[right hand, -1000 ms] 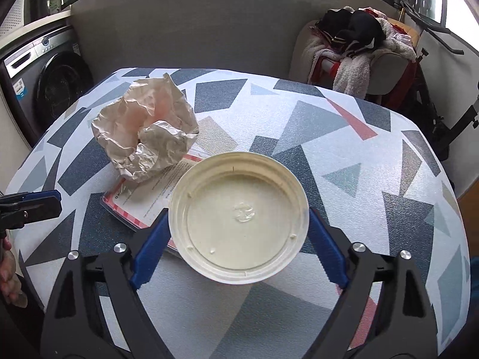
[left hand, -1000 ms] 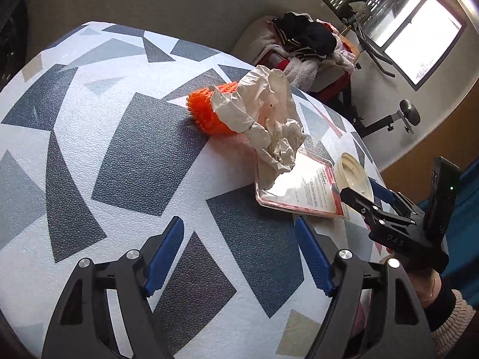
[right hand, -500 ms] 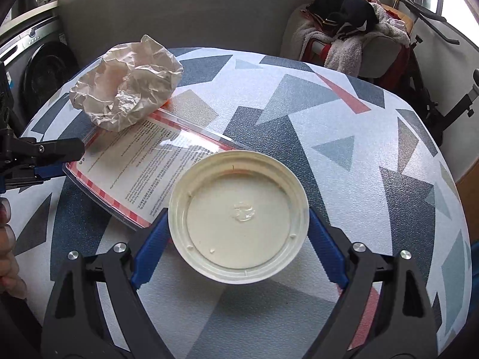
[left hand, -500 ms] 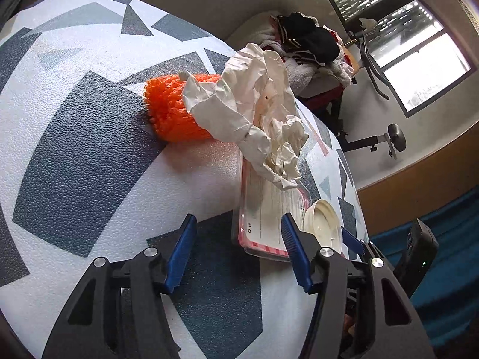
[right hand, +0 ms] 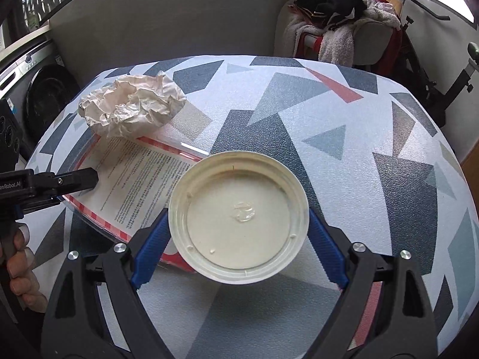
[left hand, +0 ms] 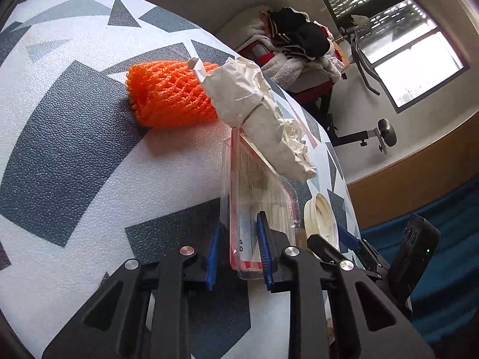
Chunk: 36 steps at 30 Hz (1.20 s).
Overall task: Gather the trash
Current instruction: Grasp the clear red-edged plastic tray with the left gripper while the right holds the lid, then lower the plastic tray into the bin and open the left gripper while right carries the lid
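A flat clear plastic package (left hand: pixel 257 197) with a red-striped printed insert lies on the patterned table (left hand: pixel 74 137). My left gripper (left hand: pixel 239 254) has closed its blue pads on the package's near edge; it shows at the left of the right wrist view (right hand: pixel 74 179). Crumpled white paper (left hand: pixel 257 113) rests on the package's far end. An orange foam net (left hand: pixel 170 95) lies behind it. My right gripper (right hand: pixel 239 224) is shut on a round cream plastic lid (right hand: pixel 239 218), held above the table beside the package (right hand: pixel 134 179). The paper also shows in the right wrist view (right hand: pixel 131 110).
A chair piled with clothes (right hand: pixel 335 30) stands past the table's far edge. A washing machine (right hand: pixel 39 89) is at the left. An exercise machine (left hand: pixel 368 131) stands by the window. The table (right hand: pixel 359 137) has a patterned cloth.
My left gripper moved forward and closed on the near edge of the plastic package. My right gripper still holds the lid and has shifted a little toward the package.
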Available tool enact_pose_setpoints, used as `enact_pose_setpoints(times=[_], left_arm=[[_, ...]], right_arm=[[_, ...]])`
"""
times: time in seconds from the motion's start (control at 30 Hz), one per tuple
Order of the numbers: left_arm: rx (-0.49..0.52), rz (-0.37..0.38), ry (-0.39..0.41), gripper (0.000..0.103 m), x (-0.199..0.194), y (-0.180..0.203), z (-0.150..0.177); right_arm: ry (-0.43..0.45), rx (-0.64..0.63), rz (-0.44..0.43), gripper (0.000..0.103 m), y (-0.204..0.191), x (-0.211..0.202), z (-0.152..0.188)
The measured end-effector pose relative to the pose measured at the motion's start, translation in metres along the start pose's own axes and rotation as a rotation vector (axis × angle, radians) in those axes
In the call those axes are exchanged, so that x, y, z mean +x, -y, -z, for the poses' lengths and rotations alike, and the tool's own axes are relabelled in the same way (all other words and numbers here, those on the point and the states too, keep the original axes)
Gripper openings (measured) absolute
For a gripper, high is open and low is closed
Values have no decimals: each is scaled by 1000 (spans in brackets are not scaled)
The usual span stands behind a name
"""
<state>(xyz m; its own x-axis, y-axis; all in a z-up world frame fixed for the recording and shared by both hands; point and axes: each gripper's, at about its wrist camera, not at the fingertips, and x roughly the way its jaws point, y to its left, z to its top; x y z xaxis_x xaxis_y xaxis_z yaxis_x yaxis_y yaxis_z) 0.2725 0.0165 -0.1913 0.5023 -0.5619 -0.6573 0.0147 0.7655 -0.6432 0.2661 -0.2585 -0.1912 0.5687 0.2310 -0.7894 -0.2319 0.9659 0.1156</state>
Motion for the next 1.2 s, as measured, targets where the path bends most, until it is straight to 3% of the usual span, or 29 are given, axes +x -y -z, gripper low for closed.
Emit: enact_pose_setpoints(times=[0.17, 0.4, 0.8, 1.2], left_arm=[[72, -65, 4, 20, -42, 4, 1], [190, -146, 88, 16, -108, 20, 8], [329, -115, 102, 16, -171, 45, 57], [406, -82, 51, 16, -197, 52, 118]], right_arm=[[32, 31, -13, 87, 4, -31, 10], [69, 37, -18, 87, -3, -67, 27], [122, 40, -80, 87, -32, -117, 65], [146, -12, -106, 87, -59, -148, 102]])
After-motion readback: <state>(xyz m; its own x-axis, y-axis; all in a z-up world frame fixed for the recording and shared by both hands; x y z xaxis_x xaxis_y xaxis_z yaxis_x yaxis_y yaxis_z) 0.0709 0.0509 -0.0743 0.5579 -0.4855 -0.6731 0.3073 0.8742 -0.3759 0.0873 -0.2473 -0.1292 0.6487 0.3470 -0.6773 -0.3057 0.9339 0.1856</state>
